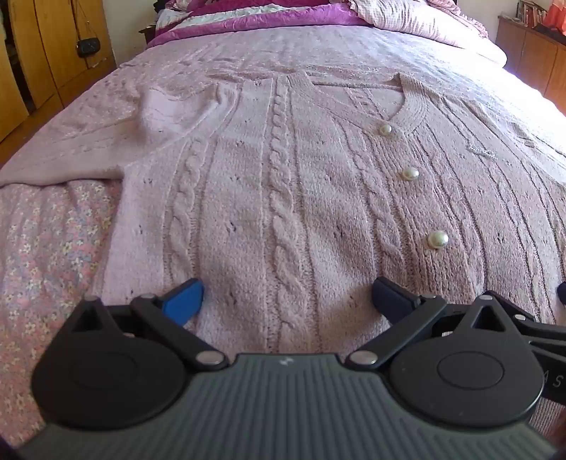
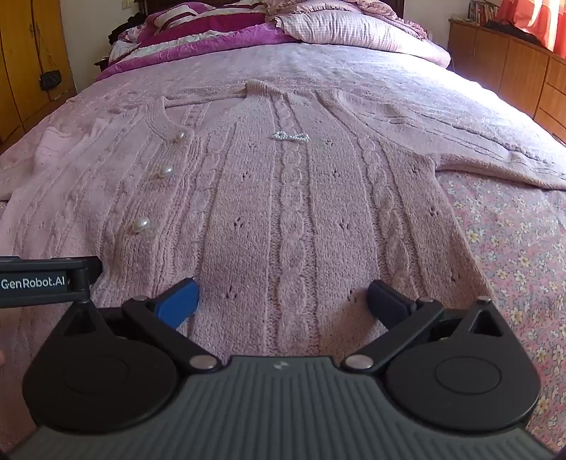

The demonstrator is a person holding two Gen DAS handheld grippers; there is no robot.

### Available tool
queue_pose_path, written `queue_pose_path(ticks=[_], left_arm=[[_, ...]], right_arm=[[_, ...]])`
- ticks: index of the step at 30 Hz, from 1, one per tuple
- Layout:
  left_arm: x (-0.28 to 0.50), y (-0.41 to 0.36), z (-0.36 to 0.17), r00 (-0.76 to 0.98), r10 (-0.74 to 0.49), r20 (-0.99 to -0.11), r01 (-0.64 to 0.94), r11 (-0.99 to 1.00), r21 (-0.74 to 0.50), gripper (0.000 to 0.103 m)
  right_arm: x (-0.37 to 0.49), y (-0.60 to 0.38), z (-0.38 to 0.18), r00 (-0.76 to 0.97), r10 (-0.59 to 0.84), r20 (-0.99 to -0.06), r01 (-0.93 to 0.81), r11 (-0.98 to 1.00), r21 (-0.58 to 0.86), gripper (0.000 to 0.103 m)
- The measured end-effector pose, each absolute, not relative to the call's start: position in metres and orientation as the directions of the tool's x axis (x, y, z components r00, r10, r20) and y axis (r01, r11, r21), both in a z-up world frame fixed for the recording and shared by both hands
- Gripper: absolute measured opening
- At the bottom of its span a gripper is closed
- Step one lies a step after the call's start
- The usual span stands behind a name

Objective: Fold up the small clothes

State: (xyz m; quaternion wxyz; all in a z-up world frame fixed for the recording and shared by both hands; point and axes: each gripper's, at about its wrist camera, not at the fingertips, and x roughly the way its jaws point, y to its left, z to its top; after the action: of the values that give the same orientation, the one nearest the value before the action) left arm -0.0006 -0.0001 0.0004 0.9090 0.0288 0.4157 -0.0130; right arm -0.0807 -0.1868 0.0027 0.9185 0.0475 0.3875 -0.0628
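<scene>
A pale pink cable-knit cardigan (image 1: 283, 184) with three pearl buttons (image 1: 410, 174) lies spread flat, front up, on the bed, sleeves out to both sides. My left gripper (image 1: 288, 297) hovers open over the lower left half of the cardigan, nothing between its blue fingers (image 1: 184, 300). My right gripper (image 2: 283, 299) hovers open over the lower right half of the cardigan (image 2: 290, 212), near a small beaded bow (image 2: 290, 136) on the chest. The left gripper's arm (image 2: 39, 283) shows at the left edge of the right wrist view.
The bed wears a pink floral sheet (image 1: 46, 254) (image 2: 513, 254). A purple quilt (image 1: 247, 21) and checked pillows (image 2: 353, 32) are piled at the far end. Wooden wardrobes (image 1: 39, 63) stand left, and a wooden cabinet (image 2: 513, 67) right.
</scene>
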Motion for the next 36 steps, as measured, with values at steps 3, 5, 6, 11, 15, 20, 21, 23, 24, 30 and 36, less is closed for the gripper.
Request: queue_pose_path(ticks=[3, 5, 6, 11, 15, 20, 21, 23, 24, 30, 36], left_arm=[[-0.0023, -0.0003, 0.0006, 0.653, 0.001, -0.757, 0.046, 0.998, 0.042, 0.103], [-0.0038, 0.0016, 0.0036, 0.655, 0.0, -0.756, 0.048, 0.998, 0.041, 0.103], [-0.0049, 0.002, 0.0041, 0.655, -0.001, -0.756, 0.048, 0.998, 0.041, 0.103], [-0.0021, -0.0032, -0.0005, 0.649, 0.006, -0.761, 0.047, 0.998, 0.048, 0.103], [-0.001, -0.0017, -0.0007, 0.646, 0.003, -0.763, 0.049, 0.998, 0.046, 0.103], [-0.0014, -0.0015, -0.0011, 0.646, 0.003, -0.764, 0.049, 0.998, 0.045, 0.103], [-0.0012, -0.0012, -0.0011, 0.646, 0.002, -0.764, 0.05, 0.998, 0.045, 0.103], [-0.0012, -0.0012, -0.0012, 0.645, 0.002, -0.764, 0.05, 0.998, 0.045, 0.103], [-0.001, -0.001, -0.001, 0.645, 0.002, -0.764, 0.05, 0.998, 0.045, 0.103], [-0.0009, -0.0009, -0.0011, 0.645, 0.002, -0.765, 0.05, 0.998, 0.045, 0.103], [-0.0009, -0.0007, -0.0011, 0.644, 0.002, -0.765, 0.051, 0.998, 0.045, 0.103]], right_arm=[[-0.0807, -0.1868, 0.0029, 0.691, -0.079, -0.719, 0.152, 0.988, 0.038, 0.103], [-0.0805, -0.1871, 0.0031, 0.691, -0.079, -0.719, 0.152, 0.988, 0.038, 0.103], [-0.0805, -0.1872, 0.0032, 0.69, -0.079, -0.719, 0.153, 0.988, 0.038, 0.103], [-0.0806, -0.1865, 0.0031, 0.691, -0.08, -0.719, 0.152, 0.988, 0.036, 0.103], [-0.0808, -0.186, 0.0032, 0.691, -0.082, -0.719, 0.152, 0.988, 0.034, 0.103], [-0.0805, -0.1855, 0.0033, 0.69, -0.082, -0.719, 0.152, 0.988, 0.033, 0.103], [-0.0805, -0.1854, 0.0033, 0.69, -0.083, -0.719, 0.152, 0.988, 0.033, 0.103], [-0.0803, -0.1852, 0.0033, 0.69, -0.083, -0.719, 0.152, 0.988, 0.032, 0.103], [-0.0802, -0.1851, 0.0033, 0.69, -0.083, -0.719, 0.152, 0.988, 0.032, 0.103], [-0.0797, -0.1846, 0.0032, 0.689, -0.083, -0.72, 0.152, 0.988, 0.032, 0.103], [-0.079, -0.1844, 0.0029, 0.689, -0.084, -0.72, 0.153, 0.988, 0.031, 0.103]])
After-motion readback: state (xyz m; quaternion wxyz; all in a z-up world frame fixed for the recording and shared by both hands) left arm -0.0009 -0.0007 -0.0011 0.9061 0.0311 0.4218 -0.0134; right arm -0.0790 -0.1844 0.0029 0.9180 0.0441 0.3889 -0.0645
